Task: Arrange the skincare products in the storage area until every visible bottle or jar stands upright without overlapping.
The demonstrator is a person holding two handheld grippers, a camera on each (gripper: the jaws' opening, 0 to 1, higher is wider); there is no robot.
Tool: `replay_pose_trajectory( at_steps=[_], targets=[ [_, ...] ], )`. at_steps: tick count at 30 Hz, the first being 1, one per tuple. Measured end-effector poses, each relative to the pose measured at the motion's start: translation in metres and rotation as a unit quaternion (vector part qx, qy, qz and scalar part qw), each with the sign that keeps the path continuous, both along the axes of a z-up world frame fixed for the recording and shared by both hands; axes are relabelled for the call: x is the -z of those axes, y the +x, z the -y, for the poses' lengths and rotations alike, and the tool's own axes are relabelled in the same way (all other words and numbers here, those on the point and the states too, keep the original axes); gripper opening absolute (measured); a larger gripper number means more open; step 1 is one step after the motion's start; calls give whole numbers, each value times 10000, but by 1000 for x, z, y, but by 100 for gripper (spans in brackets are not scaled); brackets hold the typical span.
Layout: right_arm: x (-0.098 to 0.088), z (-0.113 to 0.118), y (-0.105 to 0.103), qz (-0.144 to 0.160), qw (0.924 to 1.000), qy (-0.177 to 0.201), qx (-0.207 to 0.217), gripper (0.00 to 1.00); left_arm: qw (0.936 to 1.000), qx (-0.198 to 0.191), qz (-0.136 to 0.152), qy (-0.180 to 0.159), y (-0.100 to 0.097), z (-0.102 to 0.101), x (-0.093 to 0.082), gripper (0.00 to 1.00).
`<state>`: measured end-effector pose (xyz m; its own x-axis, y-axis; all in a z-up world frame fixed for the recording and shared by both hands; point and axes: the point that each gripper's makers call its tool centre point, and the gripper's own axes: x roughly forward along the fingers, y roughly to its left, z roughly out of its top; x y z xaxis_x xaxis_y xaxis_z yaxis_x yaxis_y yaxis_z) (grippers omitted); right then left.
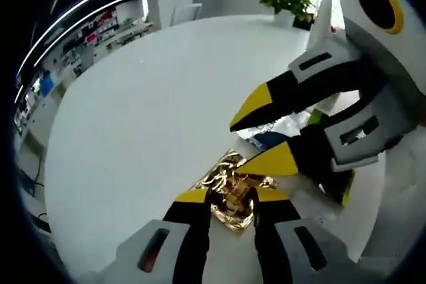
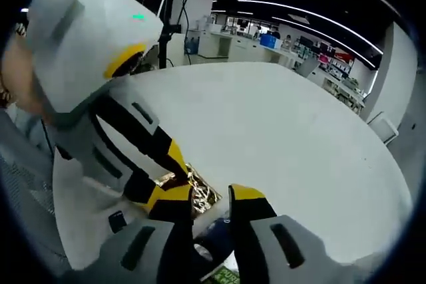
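Grabbing gold pouch (image 1: pixel 229 197) w/ left gripper (image 1: pixel 231 196), jaws narrow on it; right gripper (image 2: pixel 210 197) open. Next: prob lift clear.

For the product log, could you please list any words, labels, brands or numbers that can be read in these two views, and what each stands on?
No text can be read.
Gold foil packet: shiny crinkled print, no letters legible.
Blue and white package behind the right gripper: markings too blurred.
Green-edged item between the right gripper's jaws: print too small and blurred.
Background shelves: coloured boxes, nothing legible.
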<state>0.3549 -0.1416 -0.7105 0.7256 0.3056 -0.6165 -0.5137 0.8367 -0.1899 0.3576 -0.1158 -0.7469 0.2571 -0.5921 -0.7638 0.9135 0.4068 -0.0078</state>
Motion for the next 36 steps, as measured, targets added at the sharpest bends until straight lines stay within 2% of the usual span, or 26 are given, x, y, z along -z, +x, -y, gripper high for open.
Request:
replay_pose_trajectory(
  at_steps=[2, 6, 12, 21, 29, 32, 36],
  targets=[
    [-2, 2, -8, 8, 10000, -16, 8, 23, 10000, 22, 31, 17, 0, 0, 0, 22],
    [-19, 8, -24, 226, 9996, 101, 168, 30, 9996, 180, 230, -37, 0, 1, -6, 24],
    [-35, 12, -51, 354, 9987, 229, 276, 35, 9995, 77, 247, -163, -1, 0, -21, 22],
    [-57, 21, -85, 532, 9972, 302, 419, 51, 9986, -211, 295, -387, -20, -11, -54, 31],
    [-73, 43, -126, 559, 9944, 497, 747, 63, 9957, -673, 216, -603, -49, -29, -75, 48],
    [-76, 55, -144, 412, 9924, 724, 903, 72, 9932, -908, 138, -716, -57, -37, -81, 58],
    [-81, 76, -163, 355, 9901, 818, 1087, 87, 9868, -1320, 35, -936, -72, -52, -94, 70]
  ],
)
